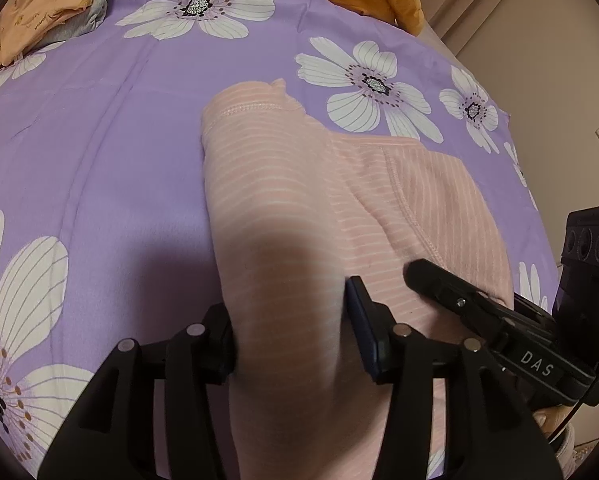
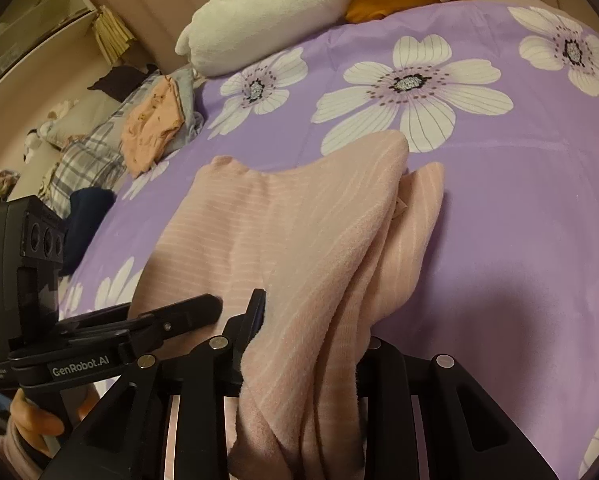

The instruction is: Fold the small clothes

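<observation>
Midway through a fold, the pink striped garment (image 1: 283,208) lies on the purple flowered bed (image 1: 99,152), a bunched edge pinched in the right tongs (image 2: 311,344) while the left tongs (image 1: 289,336) loosely straddle a fold; next, lay it flat and let go.

bed (image 2: 499,208) | pink garment (image 2: 299,220) | folded clothes (image 2: 151,128), maybe stacked | plush toy (image 2: 267,12)
</observation>
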{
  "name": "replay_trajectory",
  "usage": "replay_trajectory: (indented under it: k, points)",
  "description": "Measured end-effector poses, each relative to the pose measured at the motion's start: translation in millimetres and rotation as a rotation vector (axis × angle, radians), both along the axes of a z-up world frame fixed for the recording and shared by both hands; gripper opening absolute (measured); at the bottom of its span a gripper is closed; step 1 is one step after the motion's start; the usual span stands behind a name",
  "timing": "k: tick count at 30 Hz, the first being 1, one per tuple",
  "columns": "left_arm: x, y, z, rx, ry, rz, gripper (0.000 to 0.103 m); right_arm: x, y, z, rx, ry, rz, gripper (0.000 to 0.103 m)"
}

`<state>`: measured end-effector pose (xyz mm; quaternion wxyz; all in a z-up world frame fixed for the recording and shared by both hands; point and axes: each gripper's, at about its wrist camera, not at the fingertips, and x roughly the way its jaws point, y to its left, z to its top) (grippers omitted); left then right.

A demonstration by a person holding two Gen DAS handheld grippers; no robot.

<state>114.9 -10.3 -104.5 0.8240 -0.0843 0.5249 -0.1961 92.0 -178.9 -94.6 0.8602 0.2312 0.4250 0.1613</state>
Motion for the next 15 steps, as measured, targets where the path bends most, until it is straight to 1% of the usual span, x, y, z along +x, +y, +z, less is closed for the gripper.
replay_trajectory:
  k: [7,12,15]
  points:
    - [0.1,2.1,-2.1,0.002,-0.002,0.004,0.055,-1.0,-3.2,-3.7,0.03,0.021,-0.009,0.028]
    - [-0.8,4.5,-3.2,0.009,-0.003,0.011,0.062,-1.3,-8.3,-6.3,0.066,0.04,-0.017,0.03]
    - [-2.0,5.6,-3.3,0.011,-0.004,0.012,0.063,-2.0,-10.5,-8.1,0.081,0.048,-0.022,0.031]
